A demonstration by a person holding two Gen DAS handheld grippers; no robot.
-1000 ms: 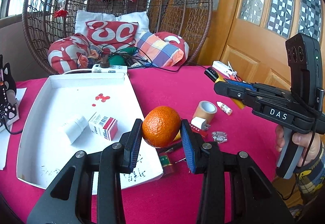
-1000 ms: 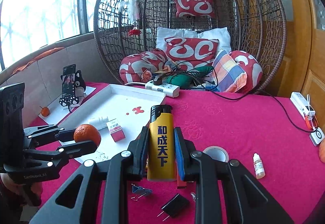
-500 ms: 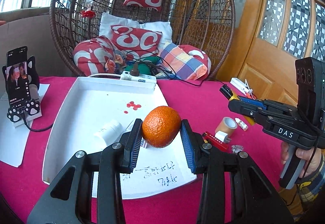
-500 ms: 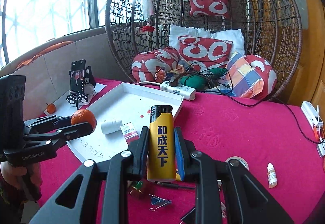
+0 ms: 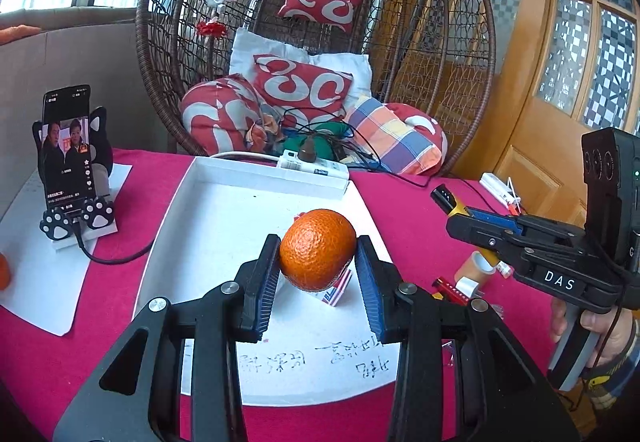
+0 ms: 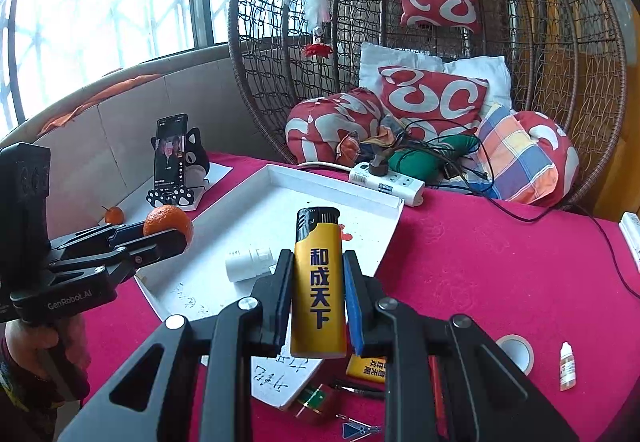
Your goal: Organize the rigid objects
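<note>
My left gripper (image 5: pixel 317 270) is shut on an orange mandarin (image 5: pixel 317 249) and holds it above the white tray (image 5: pixel 224 226); it also shows in the right wrist view (image 6: pixel 168 226). My right gripper (image 6: pixel 318 274) is shut on a yellow lighter (image 6: pixel 319 282) with blue characters, held upright over the tray's near right corner (image 6: pixel 276 382). In the tray lie a white bottle (image 6: pixel 250 264) and a small red and white box (image 5: pixel 334 292). The right gripper shows at the right of the left wrist view (image 5: pixel 460 213).
On the red tablecloth lie a tape roll (image 6: pixel 516 352), a dropper bottle (image 6: pixel 567 366), a second lighter (image 6: pixel 366 368), a green seal (image 6: pixel 314 400) and clips. A phone on a cat stand (image 5: pixel 68 169), a power strip (image 5: pixel 312 163) and a wicker chair stand behind.
Both grippers have moved left and back over the tray with their objects. The mandarin now hides most of the red and white box.
</note>
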